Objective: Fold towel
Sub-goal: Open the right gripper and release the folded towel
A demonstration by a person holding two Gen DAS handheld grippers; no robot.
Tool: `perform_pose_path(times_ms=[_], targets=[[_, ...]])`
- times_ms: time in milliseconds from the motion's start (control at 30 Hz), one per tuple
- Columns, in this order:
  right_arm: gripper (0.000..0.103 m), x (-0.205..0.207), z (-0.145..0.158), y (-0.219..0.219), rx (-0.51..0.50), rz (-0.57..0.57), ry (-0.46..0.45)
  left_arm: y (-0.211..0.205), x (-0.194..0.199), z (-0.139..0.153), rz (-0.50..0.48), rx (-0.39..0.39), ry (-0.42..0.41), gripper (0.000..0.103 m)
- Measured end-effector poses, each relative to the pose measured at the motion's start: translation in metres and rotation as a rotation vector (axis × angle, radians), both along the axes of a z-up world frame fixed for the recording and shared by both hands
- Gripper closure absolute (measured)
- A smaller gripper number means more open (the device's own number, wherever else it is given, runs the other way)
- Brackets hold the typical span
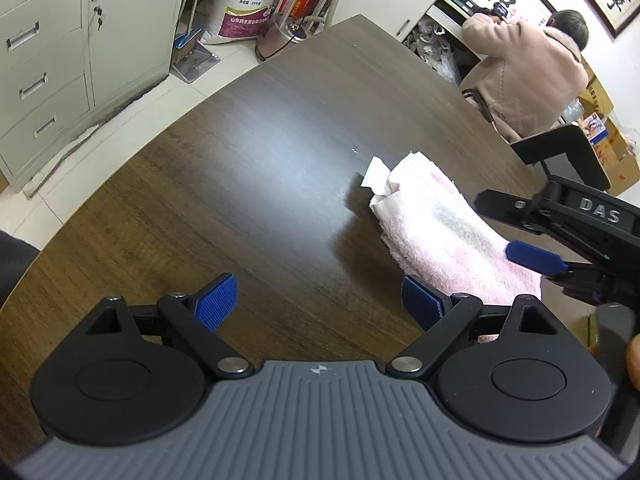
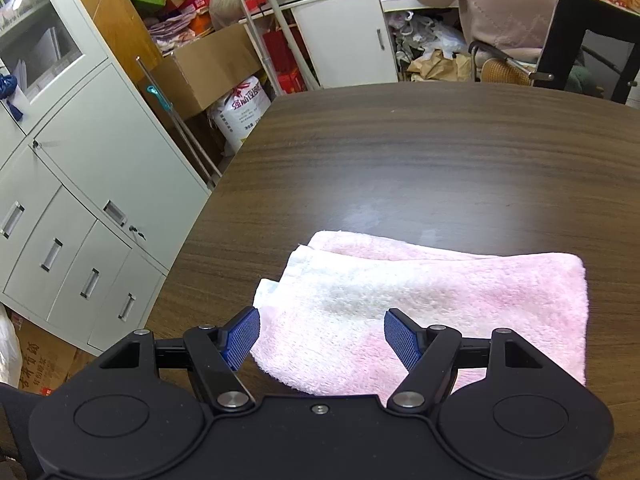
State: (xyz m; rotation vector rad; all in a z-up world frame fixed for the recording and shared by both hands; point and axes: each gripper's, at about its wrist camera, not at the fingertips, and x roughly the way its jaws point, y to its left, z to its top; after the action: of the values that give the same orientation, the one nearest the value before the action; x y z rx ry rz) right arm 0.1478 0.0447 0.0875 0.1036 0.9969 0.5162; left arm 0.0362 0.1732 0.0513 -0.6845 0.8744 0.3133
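A pink towel (image 1: 432, 232) (image 2: 440, 300) lies folded into a thick oblong on the dark wooden table (image 1: 260, 160) (image 2: 400, 160), with a white label (image 1: 374, 174) sticking out at its far end. My right gripper (image 2: 322, 316) (image 1: 500, 226) hovers over the towel's near edge with its jaws apart. Its blue pads (image 2: 402, 338) do not press on the cloth. My left gripper (image 1: 316, 284) is open over bare table to the left of the towel, with nothing between its fingers.
A person in a pink coat (image 1: 532, 68) (image 2: 500, 0) sits at a counter beyond the table's far edge, beside a black chair (image 1: 560, 152) (image 2: 592, 40). Grey drawer cabinets (image 1: 48, 60) (image 2: 80, 200), a sack (image 1: 244, 0) and boxes stand on the floor to the left.
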Motion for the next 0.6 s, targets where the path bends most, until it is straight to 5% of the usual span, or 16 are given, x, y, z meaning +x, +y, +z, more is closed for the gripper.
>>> perform_pose_path(times_ms=[433, 600], targets=[[0.035, -0.005, 0.011, -0.083, 0.025, -0.169, -0.023, -0.023, 0.014, 0.007, -0.049, -0.011, -0.027, 0.013], [0.023, -0.007, 0.011, -0.109, 0.041, -0.234, -0.026, -0.031, 0.014, 0.005, 0.005, -0.063, -0.057, 0.013]])
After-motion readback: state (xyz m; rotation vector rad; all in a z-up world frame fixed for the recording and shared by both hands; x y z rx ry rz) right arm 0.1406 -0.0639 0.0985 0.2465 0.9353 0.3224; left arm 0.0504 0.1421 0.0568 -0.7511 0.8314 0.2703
